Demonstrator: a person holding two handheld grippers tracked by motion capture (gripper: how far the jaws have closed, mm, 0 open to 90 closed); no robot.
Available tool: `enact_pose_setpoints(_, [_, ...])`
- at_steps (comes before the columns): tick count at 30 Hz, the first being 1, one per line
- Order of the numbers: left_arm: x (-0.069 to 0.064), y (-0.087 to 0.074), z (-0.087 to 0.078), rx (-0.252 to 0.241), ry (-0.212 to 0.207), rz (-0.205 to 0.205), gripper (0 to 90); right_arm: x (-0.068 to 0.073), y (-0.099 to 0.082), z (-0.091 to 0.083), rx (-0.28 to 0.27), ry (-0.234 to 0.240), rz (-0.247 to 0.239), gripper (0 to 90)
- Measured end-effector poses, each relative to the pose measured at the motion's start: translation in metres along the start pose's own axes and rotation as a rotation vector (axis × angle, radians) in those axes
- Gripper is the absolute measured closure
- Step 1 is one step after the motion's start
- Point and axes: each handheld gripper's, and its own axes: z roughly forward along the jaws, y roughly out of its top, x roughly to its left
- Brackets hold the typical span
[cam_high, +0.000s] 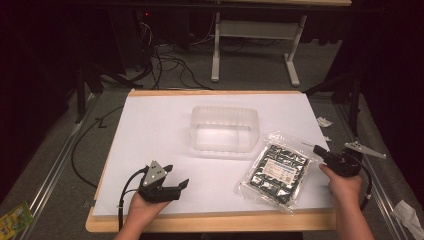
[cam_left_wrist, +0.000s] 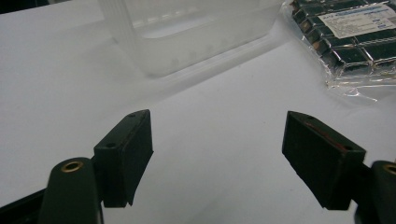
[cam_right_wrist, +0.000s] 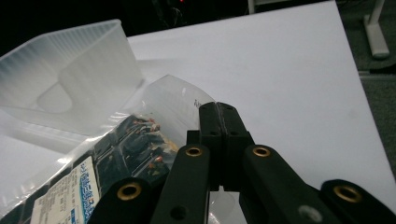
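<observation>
- High view: we record a white sheet (cam_high: 150, 135) covering a wooden-edged table (cam_high: 210, 222). Near the sheet's middle stands a translucent plastic tub (cam_high: 224, 131), upright and open at the top. Just beside its right front corner lies a clear plastic bag of small dark packets (cam_high: 276, 170), a white label on its upper face.
- High view, grippers: we note the left gripper (cam_high: 172, 180) low on the sheet at the front left, held in the person's left hand (cam_high: 142, 207), its jaws parted with nothing between them, well apart from both tub and bag. The right gripper (cam_high: 316, 149) sits at the bag's right edge, held in the right hand (cam_high: 344, 186), its tip meeting the bag's clear margin.
- Left gripper view: we list two black jaws standing wide apart over bare white sheet, with no item between them. The tub (cam_left_wrist: 187, 32) lies ahead, the bag (cam_left_wrist: 348, 39) at the upper right.
- Right gripper view: we enter the right gripper (cam_right_wrist: 219, 122) with jaws pressed together, pinching the bag's (cam_right_wrist: 135, 154) clear plastic edge between them. The dark packets and label lie to the left of the jaws; the tub (cam_right_wrist: 60, 79) sits just beyond the bag, touching or nearly so.
</observation>
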Motion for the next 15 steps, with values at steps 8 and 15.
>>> enact_pose_setpoints(8, [0.0, 0.001, -0.001, -0.005, -0.003, 0.0, 25.2, 0.02, 0.01, -0.025, -0.087, 0.012, -0.04, 90.0])
enact_pose_setpoints(15, [-0.001, 0.001, -0.001, -0.009, -0.007, -0.002, 25.6, 0.042, 0.02, -0.042, -0.149, 0.021, -0.101, 90.0])
